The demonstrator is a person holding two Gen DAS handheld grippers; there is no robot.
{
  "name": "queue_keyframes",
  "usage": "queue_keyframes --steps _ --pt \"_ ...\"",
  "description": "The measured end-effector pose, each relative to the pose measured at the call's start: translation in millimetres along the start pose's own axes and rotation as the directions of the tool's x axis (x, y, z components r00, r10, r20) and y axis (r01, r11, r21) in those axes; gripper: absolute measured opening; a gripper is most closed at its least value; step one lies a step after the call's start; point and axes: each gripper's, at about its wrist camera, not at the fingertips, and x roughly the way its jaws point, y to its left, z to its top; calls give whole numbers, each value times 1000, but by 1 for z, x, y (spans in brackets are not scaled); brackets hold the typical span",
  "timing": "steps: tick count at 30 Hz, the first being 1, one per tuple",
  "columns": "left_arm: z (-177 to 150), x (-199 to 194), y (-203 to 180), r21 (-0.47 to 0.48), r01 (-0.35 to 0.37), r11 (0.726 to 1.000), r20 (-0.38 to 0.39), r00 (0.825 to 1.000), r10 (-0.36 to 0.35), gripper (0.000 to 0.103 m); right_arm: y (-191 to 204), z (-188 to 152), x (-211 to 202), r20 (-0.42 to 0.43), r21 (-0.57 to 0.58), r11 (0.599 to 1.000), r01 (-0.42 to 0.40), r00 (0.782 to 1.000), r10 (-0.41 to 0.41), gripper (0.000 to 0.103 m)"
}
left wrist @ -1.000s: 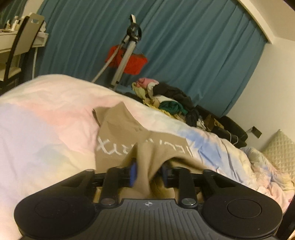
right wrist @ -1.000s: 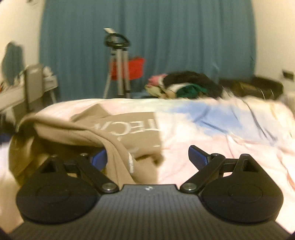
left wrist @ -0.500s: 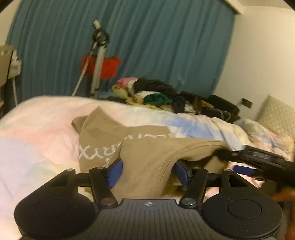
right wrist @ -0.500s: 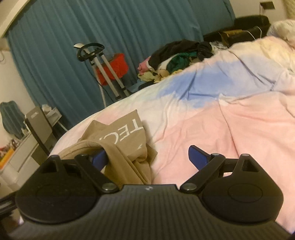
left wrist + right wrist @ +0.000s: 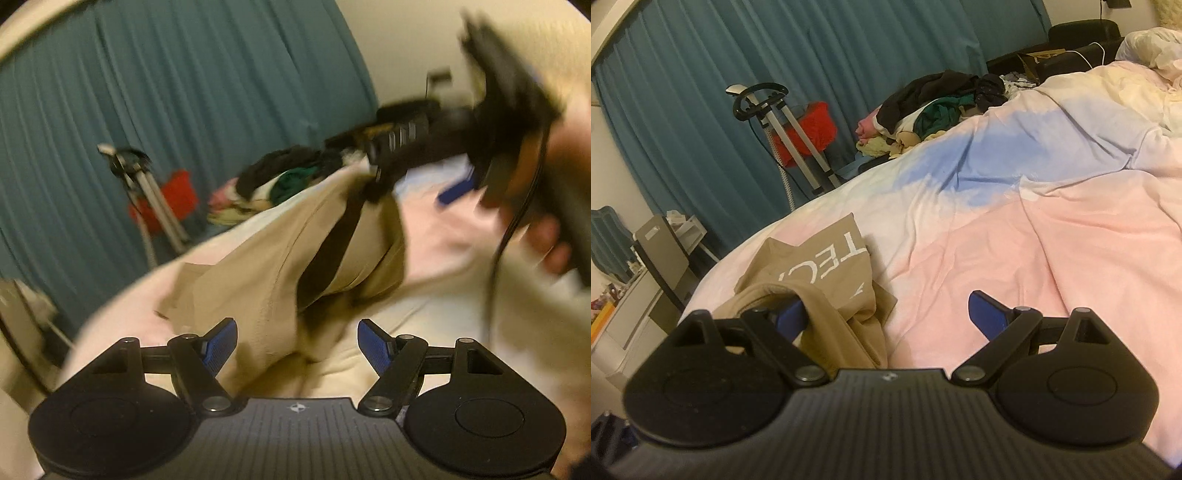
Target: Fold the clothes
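Note:
A tan shirt (image 5: 827,266) with white lettering lies bunched on the near left part of the bed. My right gripper (image 5: 886,314) is open wide, and a fold of the shirt hangs over its left finger (image 5: 790,317). In the blurred left wrist view the shirt (image 5: 266,273) stretches from that right gripper (image 5: 406,188), held by a hand (image 5: 546,240), down to my left gripper (image 5: 297,343). The left jaws are opening. Loose cloth lies between the blue pads, which do not press on it.
The bed carries a pink, blue and cream duvet (image 5: 1034,240). A pile of mixed clothes (image 5: 942,107) sits at its far edge. Before the teal curtain stand a metal stand (image 5: 783,125) and a red item (image 5: 812,125). A chair and desk (image 5: 665,251) stand left.
The left jaws have spread and let go of the tan shirt, and the left view has rolled and swung right. The right gripper now shows there, lifted with cloth hooked on one finger.

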Motion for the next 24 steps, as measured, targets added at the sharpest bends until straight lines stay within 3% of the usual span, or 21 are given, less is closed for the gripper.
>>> queue_keyframes --steps 4,7,10,13,16,20,24 --pt "1 23 -11 57 -105 993 14 994 105 75 2 -1 1 0 -10 1000 0 1000 0 93" --pt "1 35 -12 77 -256 964 46 966 253 72 2 -2 1 -1 -15 1000 1 1000 -1 93" --pt "6 29 8 -46 -329 943 66 941 331 72 -1 -3 -1 -11 -14 1000 -1 1000 1 93" --pt "11 15 27 -181 -340 923 91 929 360 72 0 -8 -7 -41 -49 999 -20 999 18 93" --pt "14 2 33 -244 -336 910 130 918 374 72 6 -16 -14 -98 -137 990 -42 995 29 93" --pt "15 -14 42 -318 -259 912 159 934 321 72 14 -24 -26 -166 -244 967 -77 985 36 93" --pt "16 -29 42 -337 -216 916 189 938 291 72 33 -29 -45 -135 -340 924 -174 982 135 93"
